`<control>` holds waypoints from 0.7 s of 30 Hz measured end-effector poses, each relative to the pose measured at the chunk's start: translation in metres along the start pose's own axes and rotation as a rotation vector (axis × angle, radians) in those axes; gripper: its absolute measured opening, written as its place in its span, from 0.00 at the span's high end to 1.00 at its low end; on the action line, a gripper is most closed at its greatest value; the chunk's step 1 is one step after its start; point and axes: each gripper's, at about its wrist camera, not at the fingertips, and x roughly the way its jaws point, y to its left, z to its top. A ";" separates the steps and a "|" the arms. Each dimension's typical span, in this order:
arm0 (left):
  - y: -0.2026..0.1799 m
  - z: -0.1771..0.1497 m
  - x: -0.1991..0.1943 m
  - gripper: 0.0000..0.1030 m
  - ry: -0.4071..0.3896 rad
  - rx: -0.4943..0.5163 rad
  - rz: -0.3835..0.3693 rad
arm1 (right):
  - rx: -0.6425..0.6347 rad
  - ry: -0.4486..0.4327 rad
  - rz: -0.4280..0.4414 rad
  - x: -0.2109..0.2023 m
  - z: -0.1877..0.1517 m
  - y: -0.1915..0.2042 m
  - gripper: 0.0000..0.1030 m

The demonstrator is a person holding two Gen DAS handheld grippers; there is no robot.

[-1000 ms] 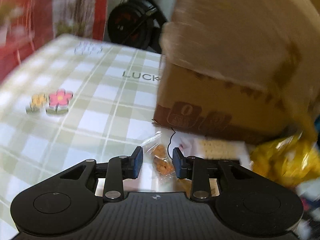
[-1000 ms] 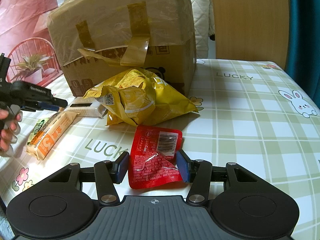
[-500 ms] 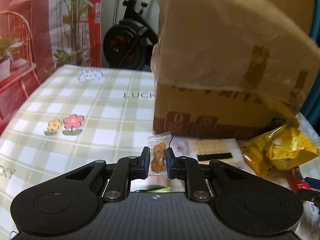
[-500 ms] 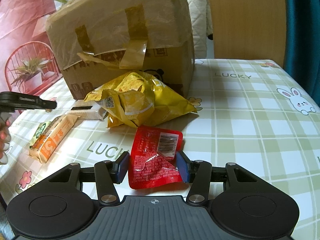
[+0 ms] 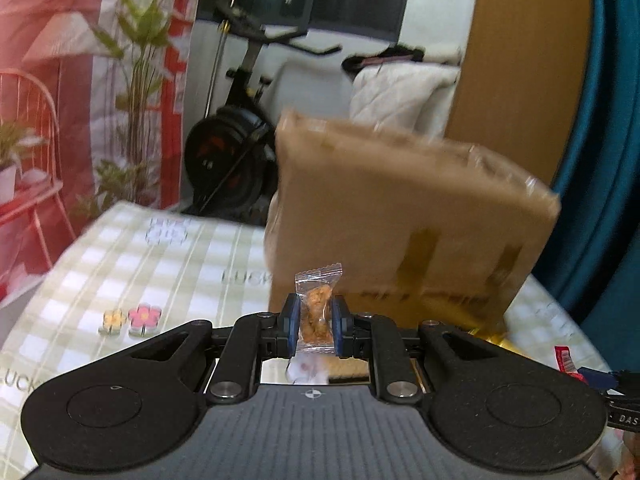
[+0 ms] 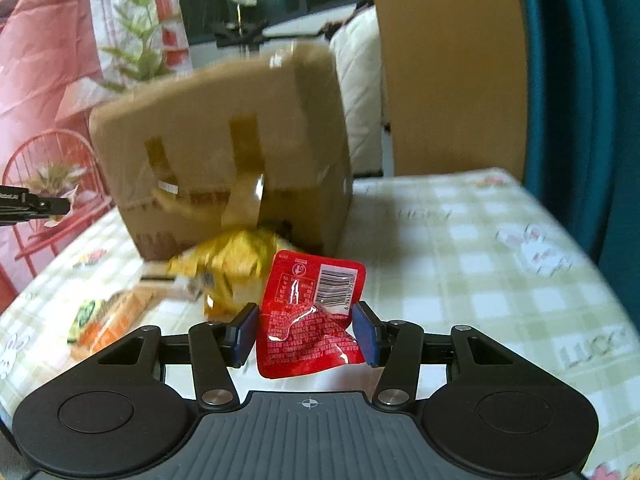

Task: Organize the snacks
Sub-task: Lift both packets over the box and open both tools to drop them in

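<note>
We see the left gripper [image 5: 314, 325] pinching a small clear packet of orange-brown snack pieces [image 5: 317, 312] between its 2 blue pads, the packet upright with its crimped top edge standing above the fingertips and clear of the tablecloth. The right gripper [image 6: 305, 334] is clamped on a red foil sachet [image 6: 310, 312], its barcode panel facing us at the upper right and its lower edge creased between the pads. Beyond both grippers stands a taped cardboard box [image 6: 224, 148] on the green-and-white checked tablecloth [image 6: 480, 280], toward the far side of the table. A crumpled yellow snack bag [image 6: 228, 272] lies against the near face of the box, just left of the red sachet. Farther left, a long orange-and-green wrapped bar [image 6: 108, 320] lies flat on the cloth, blurred. In the left wrist view, 2 printed flowers [image 5: 132, 318] mark the cloth at the near left, and an exercise bike [image 5: 236, 148] stands behind the table.
</note>
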 end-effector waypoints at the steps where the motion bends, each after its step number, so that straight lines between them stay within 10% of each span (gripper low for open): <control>1: -0.002 0.004 -0.002 0.83 -0.016 0.002 -0.005 | -0.003 -0.019 -0.002 -0.003 0.006 0.000 0.54; 13: -0.036 0.076 0.010 0.83 -0.172 0.051 -0.065 | -0.109 -0.254 0.047 -0.003 0.127 0.024 0.54; 21: -0.067 0.110 0.074 0.83 -0.110 0.023 -0.108 | -0.163 -0.267 0.069 0.049 0.199 0.052 0.54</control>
